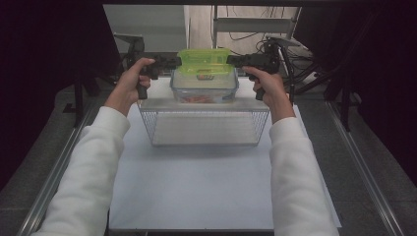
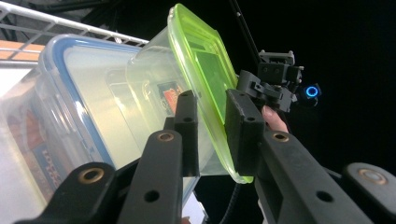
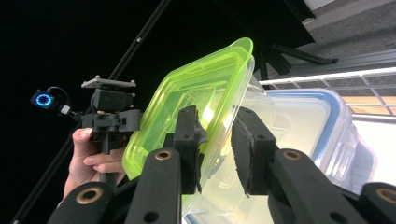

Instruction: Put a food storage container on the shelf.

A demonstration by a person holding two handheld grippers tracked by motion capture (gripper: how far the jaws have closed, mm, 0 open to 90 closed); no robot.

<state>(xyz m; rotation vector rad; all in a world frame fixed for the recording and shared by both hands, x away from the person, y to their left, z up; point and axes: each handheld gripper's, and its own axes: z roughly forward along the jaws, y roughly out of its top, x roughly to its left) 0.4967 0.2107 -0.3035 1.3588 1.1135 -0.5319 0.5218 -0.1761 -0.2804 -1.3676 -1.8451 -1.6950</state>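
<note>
Holding a green-lidded box (image 1: 203,63) up in the air are two grippers, one at each short end. The left gripper (image 1: 169,62) pinches the rim at the box's 9 o'clock end, and the right gripper (image 1: 236,61) pinches the rim at its 3 o'clock end. In the left gripper view the two black jaws are clamped on the green lid edge (image 2: 212,105), and the right gripper view shows the same kind of clamp on the other end (image 3: 217,135). So the box's long side runs from 9 to 3 o'clock, straight between the two tools, and both hands are equally near.

Right under it sits a blue-lidded box (image 1: 204,89) on top of a wire rack (image 1: 204,129). I think the green one must travel straight down to stack on it, kept level.

Count: two grippers, two boxes, one rack, one white table (image 1: 196,191).
</note>
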